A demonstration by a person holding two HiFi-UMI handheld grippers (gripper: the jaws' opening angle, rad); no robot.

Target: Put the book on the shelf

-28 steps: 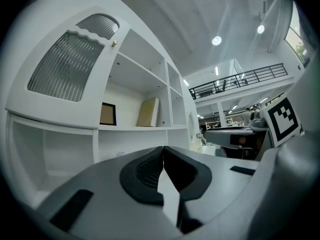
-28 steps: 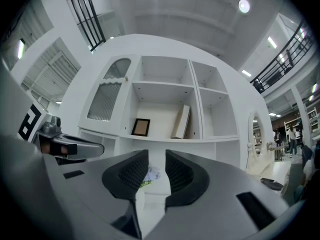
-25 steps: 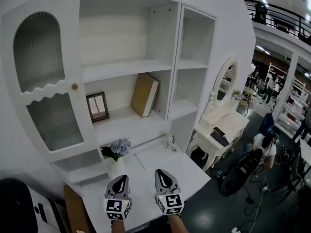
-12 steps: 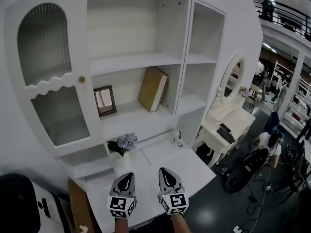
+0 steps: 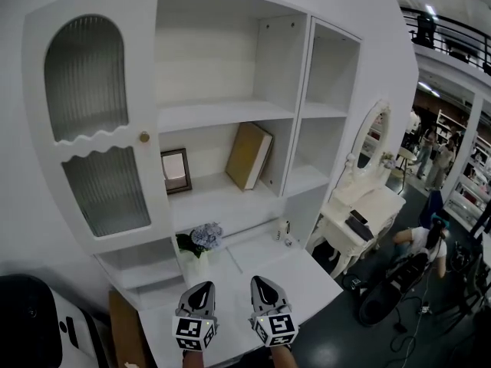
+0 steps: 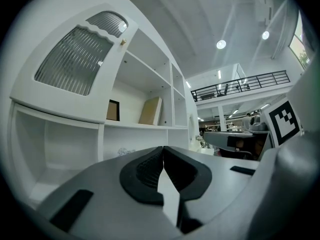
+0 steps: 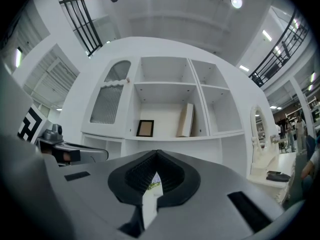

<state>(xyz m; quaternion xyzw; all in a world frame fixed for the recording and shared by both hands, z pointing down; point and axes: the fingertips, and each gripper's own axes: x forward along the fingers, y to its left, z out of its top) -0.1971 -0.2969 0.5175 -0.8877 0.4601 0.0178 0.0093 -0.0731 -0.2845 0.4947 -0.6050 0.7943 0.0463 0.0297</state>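
A tan book (image 5: 249, 155) leans against the divider on the middle shelf (image 5: 222, 202) of the white cabinet; it shows too in the left gripper view (image 6: 150, 111) and the right gripper view (image 7: 186, 120). My left gripper (image 5: 199, 294) and right gripper (image 5: 261, 289) hover side by side over the white desk (image 5: 307, 271), well below the book. Both are shut and hold nothing. In each gripper view the dark jaws meet at the tip, the left gripper (image 6: 163, 149) and the right gripper (image 7: 157, 154) alike.
A small picture frame (image 5: 176, 171) stands left of the book. A pot of pale flowers (image 5: 201, 241) sits on the desk near the grippers. A glass cabinet door (image 5: 96, 129) is at left. A white dressing table (image 5: 360, 213) and a crouching person (image 5: 420, 242) are at right.
The head view has shifted, so the cabinet sits further right and lower in frame. Both grippers stay side by side over the desk, shut throughout.
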